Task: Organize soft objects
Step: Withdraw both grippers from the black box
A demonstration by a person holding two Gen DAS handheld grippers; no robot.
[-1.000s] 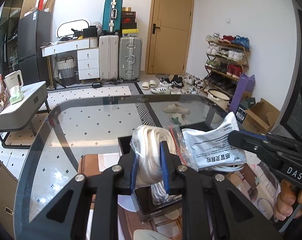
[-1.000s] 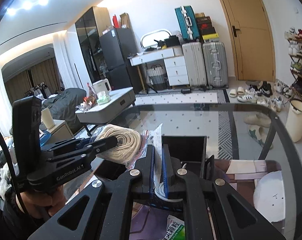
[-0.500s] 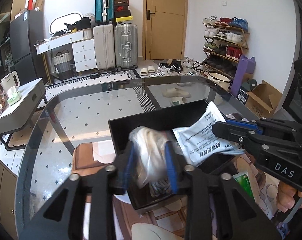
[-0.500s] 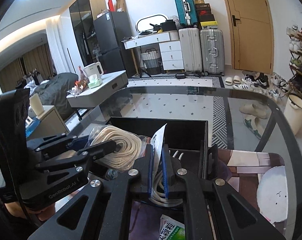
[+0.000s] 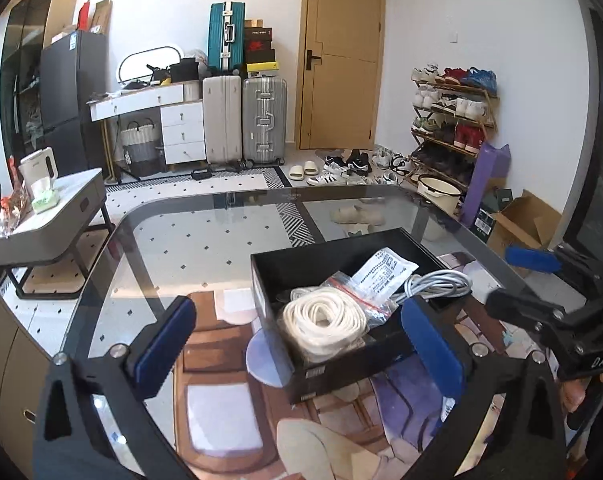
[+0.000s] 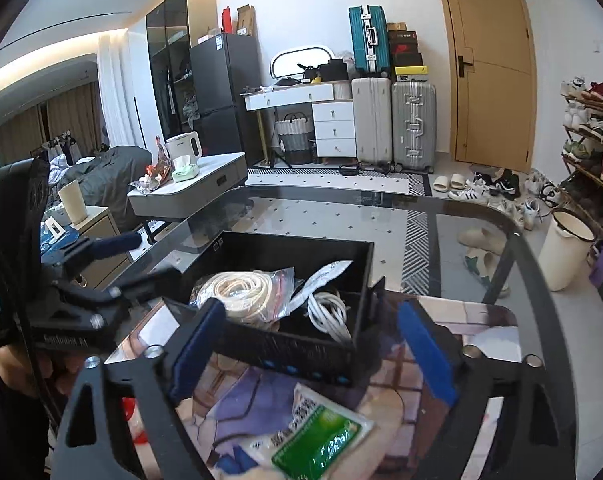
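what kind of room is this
Most likely a lived-in home, an entry and living area: a shoe rack by the door, stacked suitcases, and a glass table.

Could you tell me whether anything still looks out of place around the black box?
Yes: a green-and-white packet lies on the glass table outside the black box, while the bagged rope coil, white cable and white pouch sit inside. Both grippers are open and empty.
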